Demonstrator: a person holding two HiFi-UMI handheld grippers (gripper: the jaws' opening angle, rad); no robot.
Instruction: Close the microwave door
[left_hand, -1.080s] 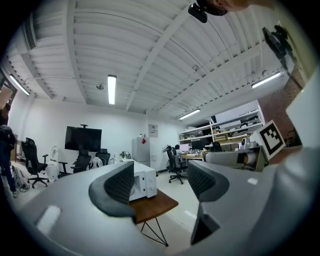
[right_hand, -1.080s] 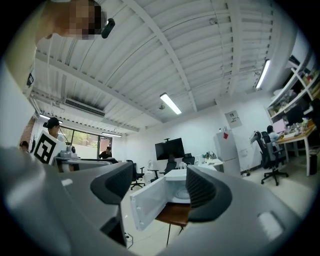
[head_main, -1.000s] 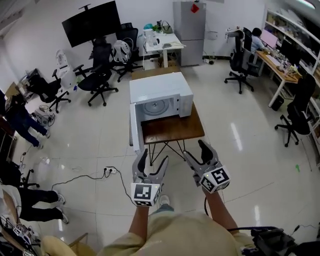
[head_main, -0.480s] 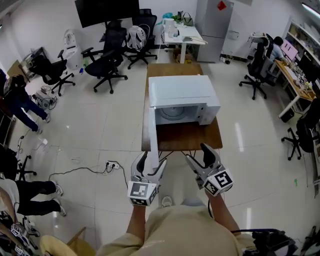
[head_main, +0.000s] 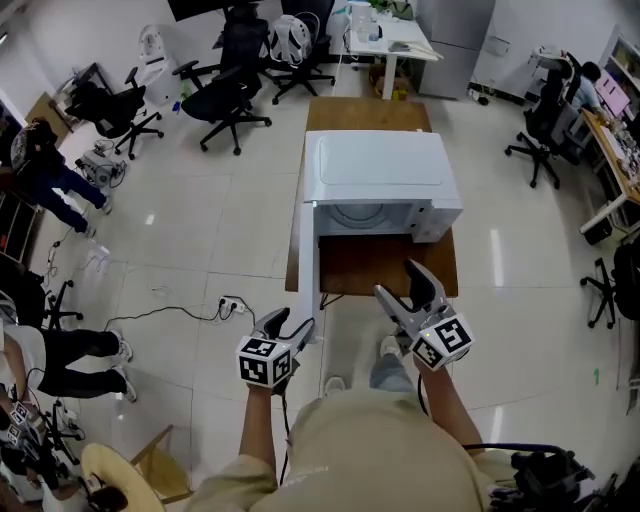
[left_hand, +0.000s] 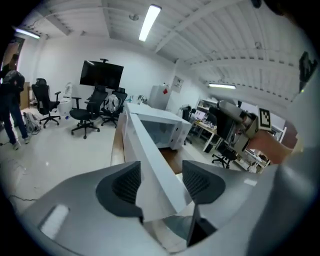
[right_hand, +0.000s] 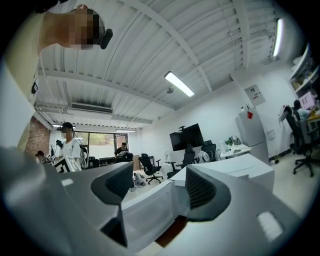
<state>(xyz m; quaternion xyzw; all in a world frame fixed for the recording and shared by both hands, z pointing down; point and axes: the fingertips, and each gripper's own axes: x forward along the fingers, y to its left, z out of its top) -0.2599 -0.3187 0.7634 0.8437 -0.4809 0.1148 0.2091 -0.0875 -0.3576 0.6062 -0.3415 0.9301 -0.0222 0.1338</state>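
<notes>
Stepped closer to the white box-shaped microwave (head_main: 380, 175) on the brown wooden bench (head_main: 390, 268) since a second ago, and dropped the left gripper (head_main: 290, 323) low to the free edge of the open white door (head_main: 308, 262). Now with door swung right out at bench's left side, pointing back toward the person. In left gripper view, closing ribbed grey fingers (left_hand: 122, 185) around that door edge, partly spread, not yet clamped from what shows. Right gripper (head_main: 398, 280) up alongside, spread wide, holding nothing, only microwave beyond. Likely step: getting purchase on door edge. Best to pinch lightly or simply push, sweep door round toward microwave front, press until latched, keep right gripper clear of the opening.
</notes>
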